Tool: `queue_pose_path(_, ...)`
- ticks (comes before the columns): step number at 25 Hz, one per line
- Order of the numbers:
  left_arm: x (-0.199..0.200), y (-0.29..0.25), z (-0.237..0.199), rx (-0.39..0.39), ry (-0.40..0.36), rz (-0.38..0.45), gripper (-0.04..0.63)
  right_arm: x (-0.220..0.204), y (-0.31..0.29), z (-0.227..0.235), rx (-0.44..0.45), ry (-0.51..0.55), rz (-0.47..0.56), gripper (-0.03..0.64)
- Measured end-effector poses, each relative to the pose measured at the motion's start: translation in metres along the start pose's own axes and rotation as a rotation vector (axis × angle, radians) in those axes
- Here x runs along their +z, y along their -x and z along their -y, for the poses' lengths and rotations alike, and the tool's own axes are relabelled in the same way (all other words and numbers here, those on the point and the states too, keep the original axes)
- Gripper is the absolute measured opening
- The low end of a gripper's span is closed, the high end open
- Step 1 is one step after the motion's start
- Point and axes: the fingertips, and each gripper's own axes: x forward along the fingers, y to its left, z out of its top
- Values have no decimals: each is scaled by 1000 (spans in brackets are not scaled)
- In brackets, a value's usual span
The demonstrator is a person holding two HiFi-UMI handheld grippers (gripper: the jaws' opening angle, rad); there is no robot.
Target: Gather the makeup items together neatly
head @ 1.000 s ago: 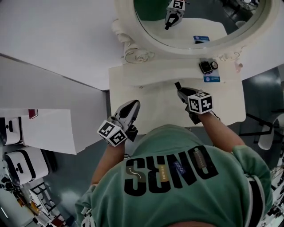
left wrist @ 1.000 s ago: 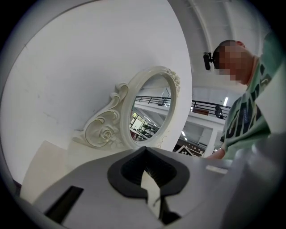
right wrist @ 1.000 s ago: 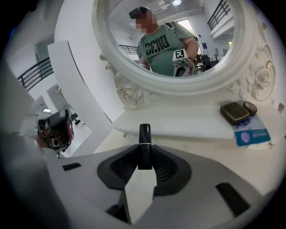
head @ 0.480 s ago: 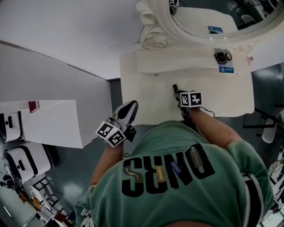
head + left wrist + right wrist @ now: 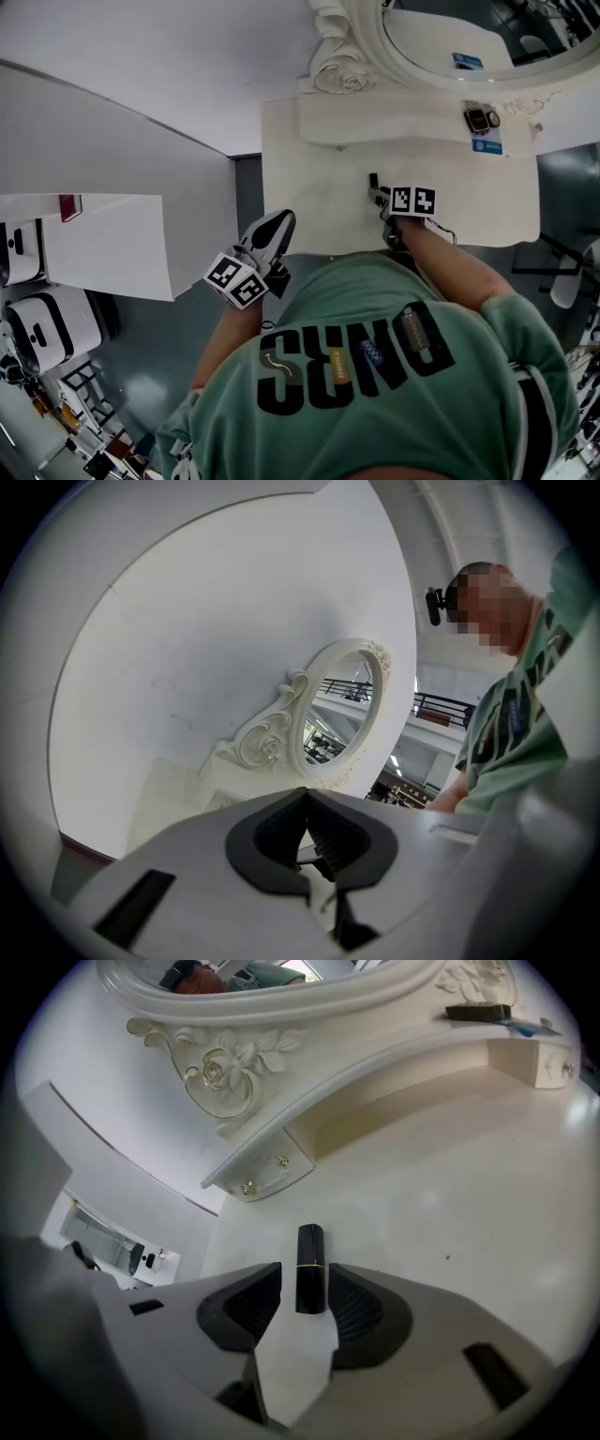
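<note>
Fingers [image 5: 361,1312] of the right gripper [image 5: 305,1279] stand partly apart, having just been opening. Between them lies a slim black lipstick tube with a thin gold band [image 5: 310,1265], flat on the cream dressing table [image 5: 309,187]. Neither pad presses on it, and a sliver of tabletop shows on each side. That gripper tilts down towards the table, before the oval mirror in its carved white frame [image 5: 225,1063]. The left gripper [image 5: 307,827] is closed tight on nothing, held level off the table's near left corner, well apart from the lipstick.
</note>
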Motion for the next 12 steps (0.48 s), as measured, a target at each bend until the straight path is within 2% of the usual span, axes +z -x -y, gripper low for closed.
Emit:
queue_pose_path(6, 2, -12, 16, -12, -10, 17, 2, 29, 54, 4, 60, 60, 102, 147)
queue_pose_path(12, 4, -67, 55, -71, -63, 21, 2, 102, 148, 54, 9, 261, 308, 140)
